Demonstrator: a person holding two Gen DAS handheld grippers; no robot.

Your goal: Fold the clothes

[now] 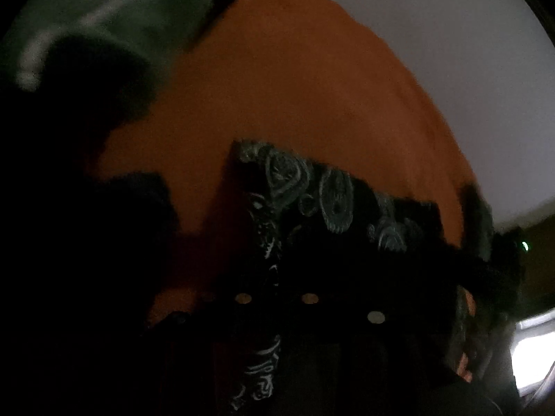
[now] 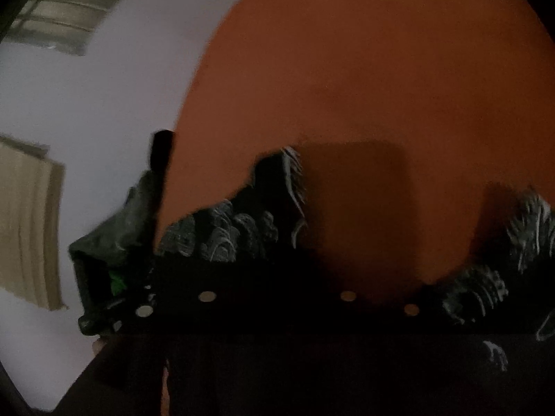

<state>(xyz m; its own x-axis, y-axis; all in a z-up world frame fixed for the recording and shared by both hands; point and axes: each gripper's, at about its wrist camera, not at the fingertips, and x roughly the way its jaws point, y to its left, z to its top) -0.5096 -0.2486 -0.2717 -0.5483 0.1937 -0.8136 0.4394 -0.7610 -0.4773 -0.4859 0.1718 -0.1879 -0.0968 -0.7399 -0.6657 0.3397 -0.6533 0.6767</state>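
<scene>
On the orange table (image 1: 295,79), one dark patterned cloth (image 1: 305,187) lies bunched at the near edge, its pale paisley print showing in folds close under both cameras. The table is round-edged and stands on a pale floor (image 1: 468,52); apart from this one garment, the orange top shows no second piece of clothing in either view.

From the left wrist view, the left gripper (image 1: 274,312) sits low in deep shadow with a strip of the cloth running straight through the middle of the frame; its two fingers are together, and the strip appears to be pinched between them, though the dark hides the pads. At the far left edge of the table a blurred grey-green shape with a dark tip (image 1: 145,24) reaches in; what it is cannot be told.

From the right wrist view, the right gripper (image 2: 277,298) is pressed down among the folds, cloth heaped on either side of it. Its fingers stand nearly together, but the blur and shadow do not show whether cloth is caught between them. A window grille (image 2: 69,10) and one beige panel (image 2: 27,222) lie beyond the floor.
</scene>
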